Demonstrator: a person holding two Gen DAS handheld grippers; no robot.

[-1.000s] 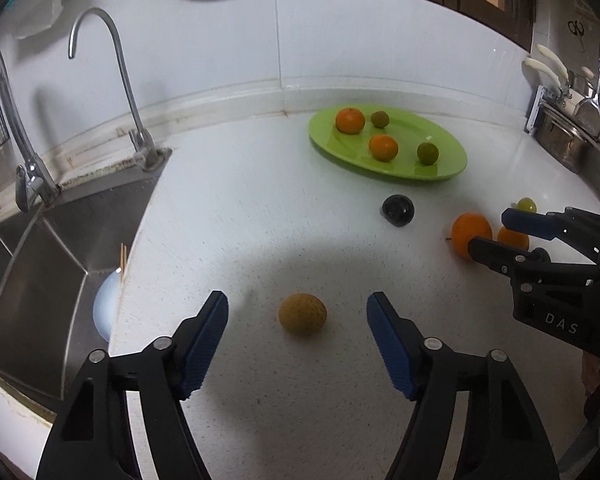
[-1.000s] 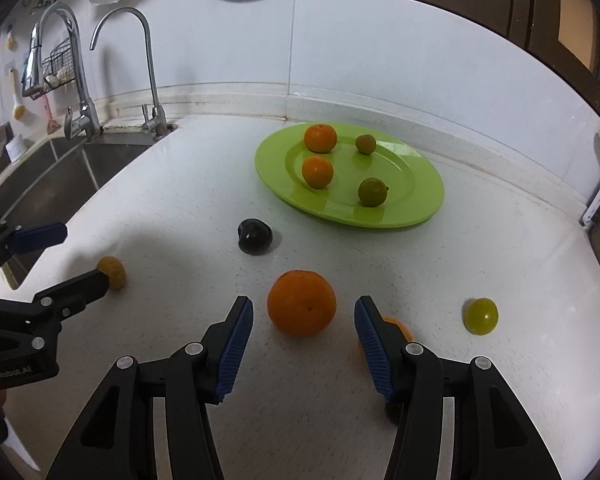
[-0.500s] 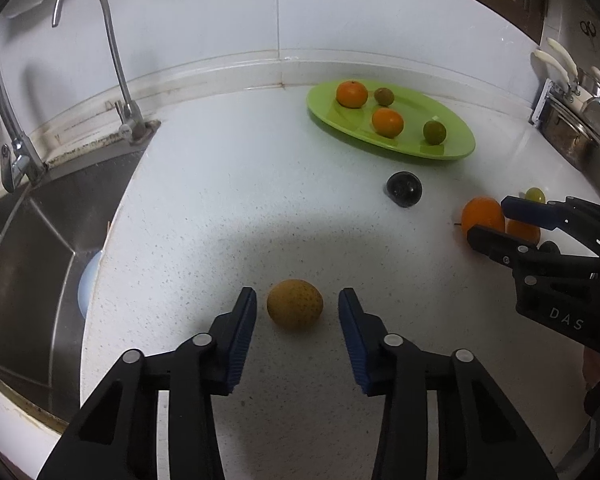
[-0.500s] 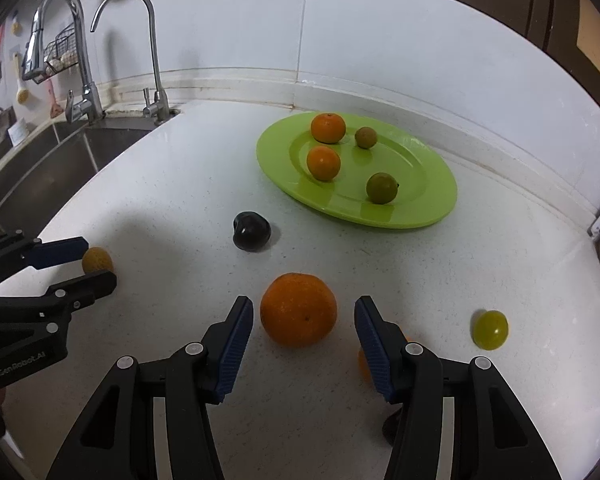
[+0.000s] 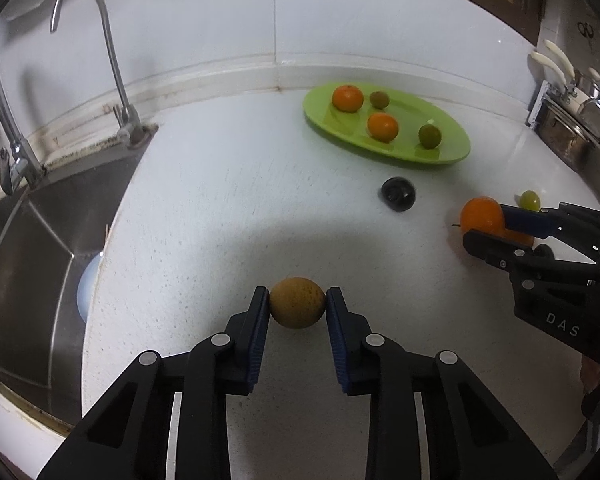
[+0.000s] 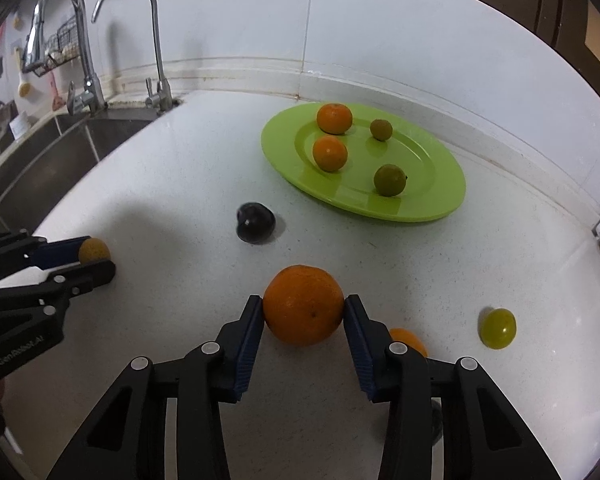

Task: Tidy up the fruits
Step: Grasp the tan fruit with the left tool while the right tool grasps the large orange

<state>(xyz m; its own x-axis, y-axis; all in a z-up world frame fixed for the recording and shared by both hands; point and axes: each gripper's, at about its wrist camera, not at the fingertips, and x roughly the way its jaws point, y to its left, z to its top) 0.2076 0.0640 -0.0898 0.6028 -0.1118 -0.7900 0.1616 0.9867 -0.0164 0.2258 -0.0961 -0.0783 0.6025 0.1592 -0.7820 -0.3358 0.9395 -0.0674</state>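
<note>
Fruits pinched on white surface (image 5: 220, 208): brown fruit (image 5: 297, 302) in left hand-held gripper (image 5: 298, 306), orange (image 6: 303, 305) in right hand-held gripper (image 6: 304, 312). Round skins, narrow pads; could slip and roll before reaching plate (image 6: 432, 204).

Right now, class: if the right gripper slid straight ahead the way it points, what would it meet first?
Probably the green plate, since the right gripper, shut on the big orange, points roughly there; depth is uncertain.

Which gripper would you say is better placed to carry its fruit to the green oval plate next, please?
Probably the right gripper: it is shut on the large orange, which sits nearer the green oval plate than the brown round fruit in the left gripper.
</note>
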